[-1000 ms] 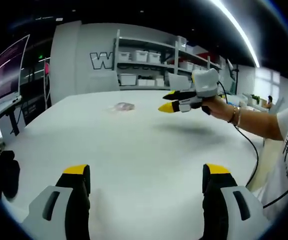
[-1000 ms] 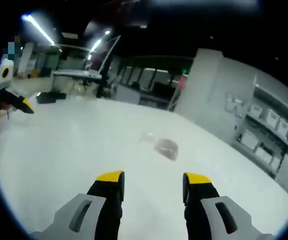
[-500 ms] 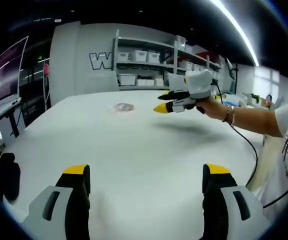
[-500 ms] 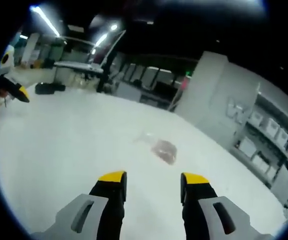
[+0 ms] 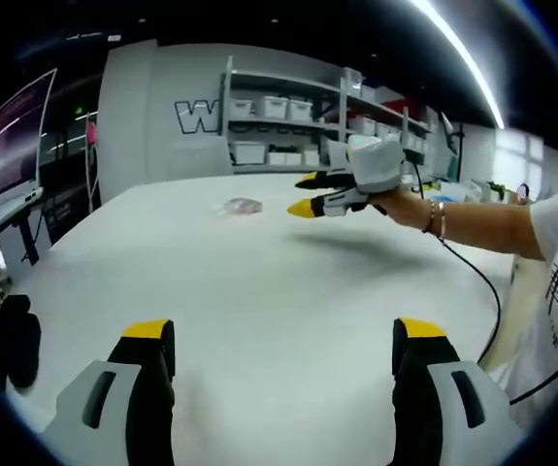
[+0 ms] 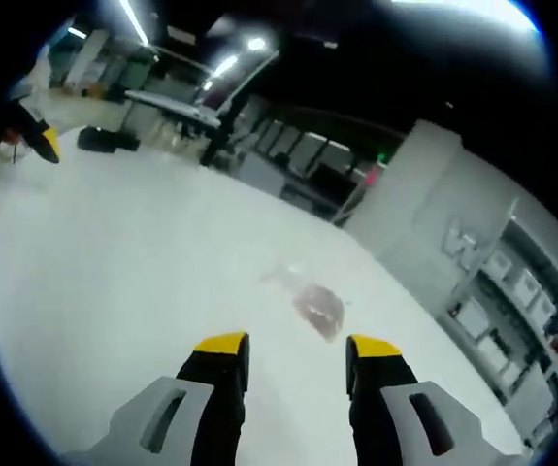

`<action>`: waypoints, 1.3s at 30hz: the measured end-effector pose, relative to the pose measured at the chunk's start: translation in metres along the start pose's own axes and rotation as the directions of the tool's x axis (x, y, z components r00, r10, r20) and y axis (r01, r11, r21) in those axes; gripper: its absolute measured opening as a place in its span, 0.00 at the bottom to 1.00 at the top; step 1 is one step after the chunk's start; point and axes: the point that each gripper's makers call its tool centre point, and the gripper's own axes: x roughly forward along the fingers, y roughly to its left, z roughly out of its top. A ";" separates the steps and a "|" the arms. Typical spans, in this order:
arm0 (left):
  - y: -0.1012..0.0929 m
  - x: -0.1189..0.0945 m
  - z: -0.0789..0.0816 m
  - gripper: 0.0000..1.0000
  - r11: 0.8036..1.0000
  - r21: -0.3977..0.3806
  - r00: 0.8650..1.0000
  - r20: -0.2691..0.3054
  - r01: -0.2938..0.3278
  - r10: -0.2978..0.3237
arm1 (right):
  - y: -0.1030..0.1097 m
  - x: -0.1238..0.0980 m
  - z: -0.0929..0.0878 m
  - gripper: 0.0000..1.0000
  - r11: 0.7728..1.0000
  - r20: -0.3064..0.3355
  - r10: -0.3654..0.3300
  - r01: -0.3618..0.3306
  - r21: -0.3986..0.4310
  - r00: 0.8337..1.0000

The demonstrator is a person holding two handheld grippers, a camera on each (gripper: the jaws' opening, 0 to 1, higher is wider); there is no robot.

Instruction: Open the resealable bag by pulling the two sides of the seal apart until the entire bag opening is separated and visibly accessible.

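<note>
The left claw (image 5: 283, 340) hangs low over the white bench (image 5: 259, 282) with its jaws spread wide and nothing between them, and broad bare surface runs ahead of it. Past the right claw (image 6: 285, 349), whose jaws also stand apart and grip nothing, lies the one resealable bag (image 6: 315, 306), flat on the bench just ahead of the tips, with something pinkish inside that is too blurred to name. From the left claw the bag (image 5: 239, 206) sits far ahead, well short of the bench's far edge, beyond which shelves (image 5: 288, 121) hold several white bins.
</note>
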 end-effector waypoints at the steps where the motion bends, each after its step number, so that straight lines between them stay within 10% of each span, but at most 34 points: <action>1: 0.000 0.000 0.000 0.92 1.000 0.000 1.000 -0.001 0.001 -0.001 | 0.000 0.001 0.000 0.38 1.000 -0.001 0.000 0.000 -0.003 1.000; 19: -0.001 0.002 0.002 0.92 1.000 0.000 1.000 0.002 0.006 -0.006 | -0.004 0.023 0.003 0.35 1.000 0.004 0.012 -0.011 -0.028 1.000; 39: 0.010 0.005 0.002 0.92 1.000 -0.010 1.000 -0.003 -0.008 0.008 | -0.006 0.051 0.008 0.32 0.963 0.005 0.024 -0.022 -0.270 1.000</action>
